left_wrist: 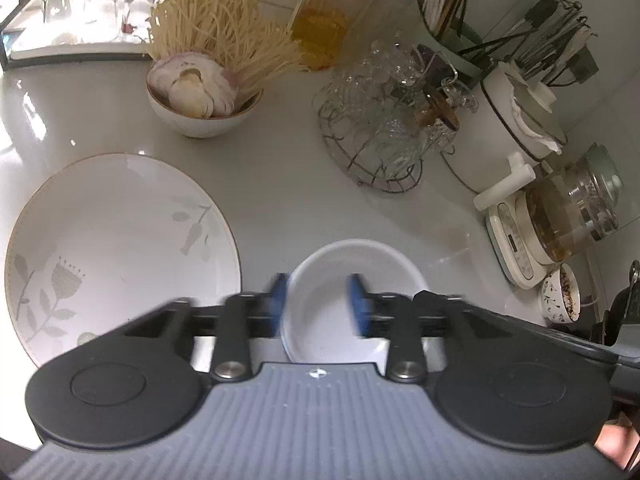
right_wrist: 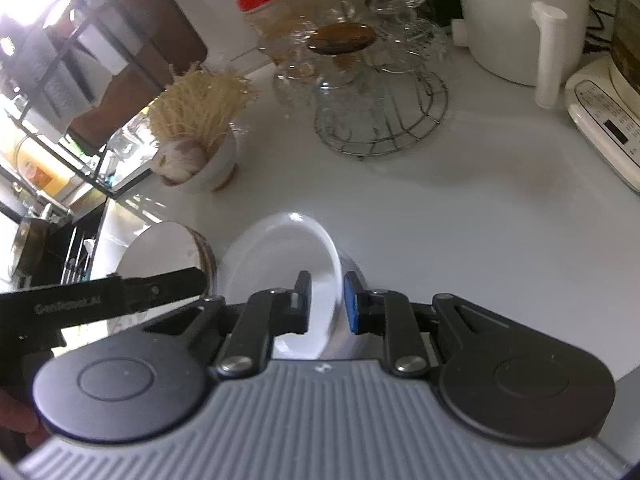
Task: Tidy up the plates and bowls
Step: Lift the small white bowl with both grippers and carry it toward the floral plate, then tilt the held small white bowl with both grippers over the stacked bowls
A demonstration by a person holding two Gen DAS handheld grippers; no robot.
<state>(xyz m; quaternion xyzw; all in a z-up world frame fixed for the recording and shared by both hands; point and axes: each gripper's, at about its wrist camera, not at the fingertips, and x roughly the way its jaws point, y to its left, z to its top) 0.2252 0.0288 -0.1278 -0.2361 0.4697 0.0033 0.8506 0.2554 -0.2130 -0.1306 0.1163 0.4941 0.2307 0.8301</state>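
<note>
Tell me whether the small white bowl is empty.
Empty: the left wrist view shows the small white bowl with a bare white inside, nothing in it.

One patterned plate [left_wrist: 120, 240] lies left of the left jaws. Two bowls: an empty white bowl [left_wrist: 352, 280] between those jaws, and a bowl of onion and noodles [left_wrist: 200, 108] beyond. One red-lidded jar [left_wrist: 332, 20], farther still.

Plain white bowl [left_wrist: 352, 300] between blue pads [left_wrist: 359, 304]; left of gripper, white plate [left_wrist: 120, 248] – grey flower-and-leaf pattern, thin brown rim; ahead, red-lidded jar [left_wrist: 332, 20] – amber contents.
</note>
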